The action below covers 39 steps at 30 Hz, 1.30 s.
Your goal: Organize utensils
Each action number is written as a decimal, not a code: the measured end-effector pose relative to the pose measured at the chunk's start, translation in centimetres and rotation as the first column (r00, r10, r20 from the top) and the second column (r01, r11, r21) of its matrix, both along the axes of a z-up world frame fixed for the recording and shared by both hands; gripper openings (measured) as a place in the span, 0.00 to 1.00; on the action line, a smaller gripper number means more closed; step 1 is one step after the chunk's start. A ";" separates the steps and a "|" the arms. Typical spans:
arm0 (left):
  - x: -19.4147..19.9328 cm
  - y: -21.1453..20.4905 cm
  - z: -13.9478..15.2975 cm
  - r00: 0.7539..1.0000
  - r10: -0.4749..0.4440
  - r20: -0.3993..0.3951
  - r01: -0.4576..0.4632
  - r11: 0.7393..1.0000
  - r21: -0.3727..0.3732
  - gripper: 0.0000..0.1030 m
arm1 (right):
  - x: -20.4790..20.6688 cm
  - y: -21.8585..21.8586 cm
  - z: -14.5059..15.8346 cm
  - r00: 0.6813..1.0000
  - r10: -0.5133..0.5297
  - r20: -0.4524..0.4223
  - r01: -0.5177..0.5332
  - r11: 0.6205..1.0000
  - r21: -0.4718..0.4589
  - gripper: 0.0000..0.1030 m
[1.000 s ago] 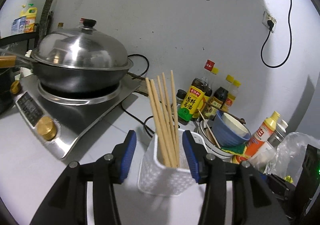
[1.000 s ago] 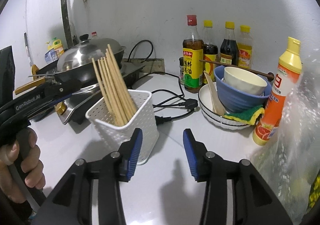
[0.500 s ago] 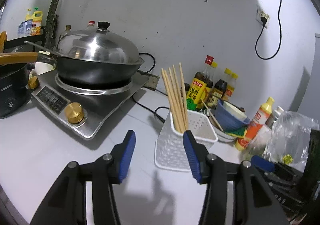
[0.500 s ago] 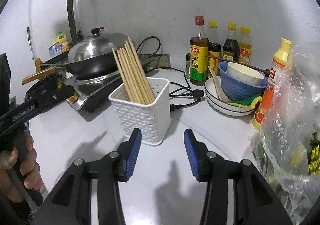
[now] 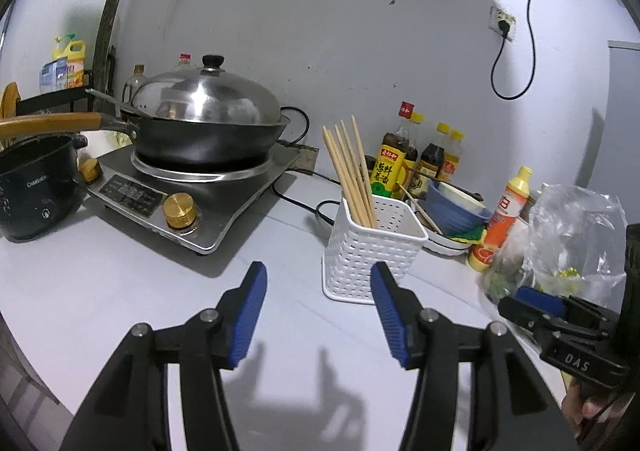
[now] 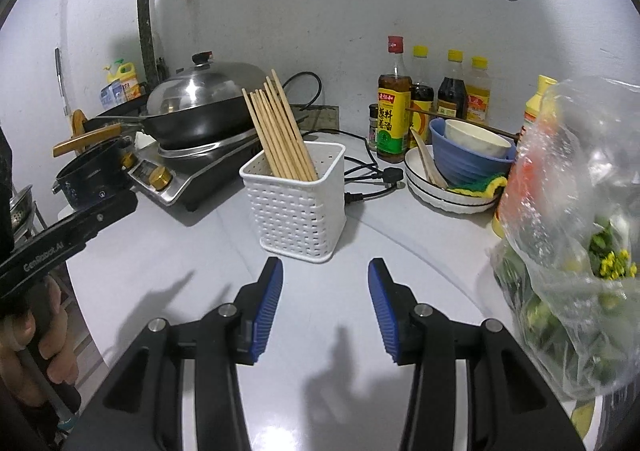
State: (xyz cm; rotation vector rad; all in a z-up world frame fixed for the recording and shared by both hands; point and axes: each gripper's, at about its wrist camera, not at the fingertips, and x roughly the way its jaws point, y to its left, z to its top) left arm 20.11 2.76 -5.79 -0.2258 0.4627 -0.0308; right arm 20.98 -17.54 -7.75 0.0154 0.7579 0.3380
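Note:
A white perforated utensil holder (image 5: 370, 251) stands on the white counter and holds several wooden chopsticks (image 5: 350, 171) that lean left. It also shows in the right wrist view (image 6: 298, 199) with the chopsticks (image 6: 280, 131). My left gripper (image 5: 318, 311) is open and empty, near the counter's front, short of the holder. My right gripper (image 6: 325, 307) is open and empty, in front of the holder. The right gripper also shows at the right edge of the left wrist view (image 5: 560, 323).
A lidded wok (image 5: 204, 123) sits on an induction cooker (image 5: 180, 195) at the left, beside a black pot (image 5: 32, 183). Sauce bottles (image 6: 432, 103), stacked bowls with a spoon (image 6: 460, 163), a power cord (image 6: 372, 179) and a bag of greens (image 6: 572, 251) stand at the right.
Both grippers have pulled back from the holder toward the counter's front. The holder with the chopsticks stands free, farther from both.

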 end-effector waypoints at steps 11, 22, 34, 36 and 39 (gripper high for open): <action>-3.0 0.4 1.1 1.000 -0.030 0.000 0.030 0.999 0.019 0.67 | -3.6 -0.9 1.2 1.000 -0.025 0.008 0.025 1.000 0.005 0.53; -6.8 -0.3 3.2 0.997 -0.064 0.045 0.062 0.997 0.045 0.72 | -7.5 -2.3 3.1 0.998 -0.045 0.033 0.045 0.999 0.008 0.61; -12.0 -0.7 6.8 0.984 -0.076 0.160 0.066 0.996 0.064 0.79 | -11.4 -3.3 7.0 0.990 -0.068 0.123 0.068 0.998 0.008 0.76; -12.8 -0.7 7.3 0.981 -0.075 0.177 0.065 0.996 0.063 0.79 | -12.1 -3.5 7.9 0.987 -0.072 0.143 0.071 0.997 0.008 0.79; -13.7 -0.5 7.9 0.977 -0.073 0.200 0.062 0.996 0.061 0.81 | -13.0 -3.5 9.1 0.982 -0.077 0.171 0.077 0.997 0.006 0.79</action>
